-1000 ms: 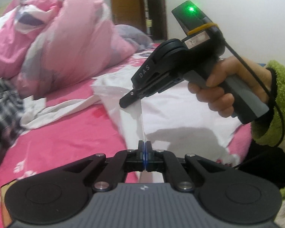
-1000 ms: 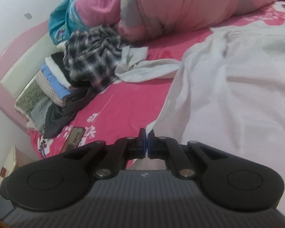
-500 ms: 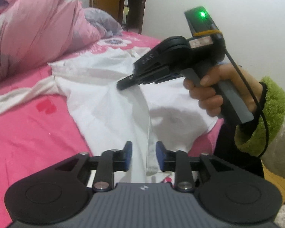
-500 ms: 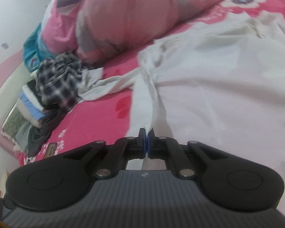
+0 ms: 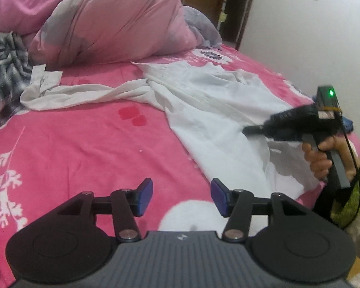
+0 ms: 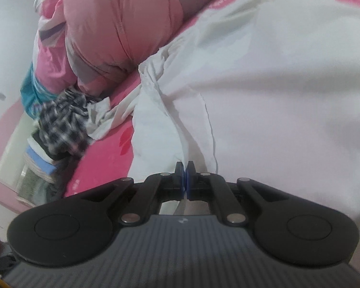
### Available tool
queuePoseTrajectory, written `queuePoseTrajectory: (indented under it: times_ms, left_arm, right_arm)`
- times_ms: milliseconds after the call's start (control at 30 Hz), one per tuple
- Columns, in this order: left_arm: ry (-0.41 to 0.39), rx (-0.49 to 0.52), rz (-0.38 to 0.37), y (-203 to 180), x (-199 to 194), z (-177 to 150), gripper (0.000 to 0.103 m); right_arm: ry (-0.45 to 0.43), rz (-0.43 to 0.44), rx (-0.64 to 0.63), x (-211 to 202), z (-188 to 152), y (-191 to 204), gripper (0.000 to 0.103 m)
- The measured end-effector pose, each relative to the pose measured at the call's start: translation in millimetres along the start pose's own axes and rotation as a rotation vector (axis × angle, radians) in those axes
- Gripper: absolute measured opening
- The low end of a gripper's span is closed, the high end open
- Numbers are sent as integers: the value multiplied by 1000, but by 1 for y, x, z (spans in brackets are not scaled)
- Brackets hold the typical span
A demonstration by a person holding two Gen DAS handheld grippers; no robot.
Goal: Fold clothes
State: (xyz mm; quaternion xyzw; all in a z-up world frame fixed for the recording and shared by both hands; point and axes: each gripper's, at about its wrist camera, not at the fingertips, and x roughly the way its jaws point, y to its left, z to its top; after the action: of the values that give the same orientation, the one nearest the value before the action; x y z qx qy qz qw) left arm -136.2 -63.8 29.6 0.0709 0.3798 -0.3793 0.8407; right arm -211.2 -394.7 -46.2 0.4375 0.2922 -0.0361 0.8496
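Moved: left hand-held gripper (image 5: 181, 196) has dropped the shirt (image 5: 218, 110) hem; jaws opening, nothing between them, pink bed (image 5: 84, 148) below.
Right hand-held gripper (image 6: 185, 176): pinched together on a shirt fold, likely keeping that edge taut.
Shirt: spread on the bed, sleeve trailing toward the duvet (image 5: 112, 21).
Plaid heap (image 6: 62, 120): beside the duvet, awaiting folding.

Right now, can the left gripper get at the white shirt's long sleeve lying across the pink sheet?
Probably yes: the left gripper is opening with nothing between its jaws, and only bare pink sheet lies between it and the sleeve.
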Motion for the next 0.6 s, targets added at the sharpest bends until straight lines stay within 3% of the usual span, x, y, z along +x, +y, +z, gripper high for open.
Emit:
queuePoseTrajectory:
  times_ms: [200, 367, 600]
  left_arm:
    - [60, -33, -78, -9, 30, -6, 54]
    - [72, -26, -96, -19, 51, -14, 54]
    - [55, 41, -76, -27, 60, -27, 55]
  right_arm:
    - [26, 27, 71, -6, -2, -5, 7]
    - [44, 0, 36, -21, -7, 5, 28]
    - [44, -74, -44, -45, -26, 33, 31]
